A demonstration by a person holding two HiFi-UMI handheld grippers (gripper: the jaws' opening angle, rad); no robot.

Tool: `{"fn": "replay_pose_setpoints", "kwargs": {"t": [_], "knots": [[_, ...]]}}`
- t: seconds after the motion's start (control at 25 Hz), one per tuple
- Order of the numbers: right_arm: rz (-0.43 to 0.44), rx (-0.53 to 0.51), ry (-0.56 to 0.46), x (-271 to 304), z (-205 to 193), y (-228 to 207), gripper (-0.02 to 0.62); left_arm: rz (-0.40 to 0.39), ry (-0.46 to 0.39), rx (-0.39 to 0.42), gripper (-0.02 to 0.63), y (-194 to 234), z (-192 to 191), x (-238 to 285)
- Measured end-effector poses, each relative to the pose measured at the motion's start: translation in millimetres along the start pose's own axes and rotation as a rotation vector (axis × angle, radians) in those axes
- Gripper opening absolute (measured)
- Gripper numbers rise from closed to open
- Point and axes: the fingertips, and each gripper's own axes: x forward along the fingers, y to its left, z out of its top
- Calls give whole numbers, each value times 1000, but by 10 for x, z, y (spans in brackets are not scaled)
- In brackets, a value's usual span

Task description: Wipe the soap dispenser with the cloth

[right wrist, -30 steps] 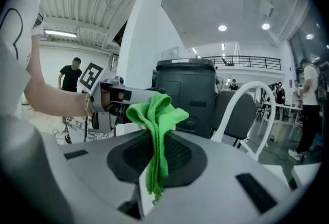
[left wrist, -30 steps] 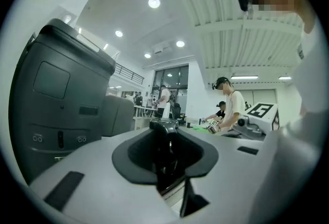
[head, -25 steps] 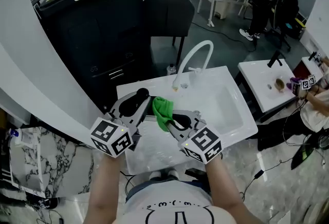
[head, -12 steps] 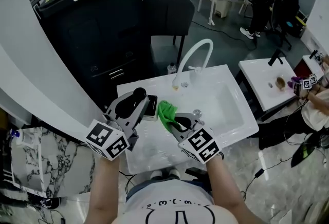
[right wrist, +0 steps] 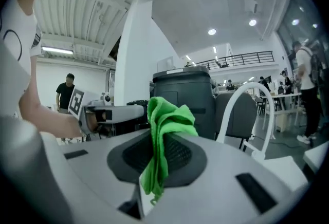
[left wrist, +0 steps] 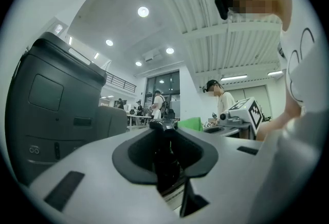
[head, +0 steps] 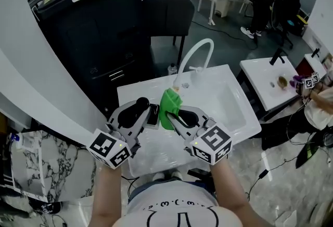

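A: What is held nearest the body?

B: A dark, slab-sided soap dispenser is clamped in the left gripper. The jaws are drawn in to a narrow gap and pressed against its sides. A crumpled bright green cloth is pinched in the right gripper, whose jaws are closed on the fabric. A bunch is left standing above the jaws and a tail hanging below.

A: How is the dispenser placed relative to the cloth?

B: It is seen just to the cloth's left in the head view, at about the same height. Whether the two are touching cannot be told. Both are held above the front part of a white rectangular sink basin. A white arched tap is seen beyond them, and a dark chair farther back.
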Motion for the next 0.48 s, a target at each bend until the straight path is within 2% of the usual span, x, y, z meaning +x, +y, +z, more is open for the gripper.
{"fn": "replay_pose_setpoints", "kwargs": {"t": [0.24, 0.48], "knots": [[21, 13, 63, 180, -169, 78, 49, -22, 29, 100, 92, -103, -35, -3], [35, 62, 131, 268, -408, 82, 49, -13, -10, 100, 92, -64, 35, -90]]}}
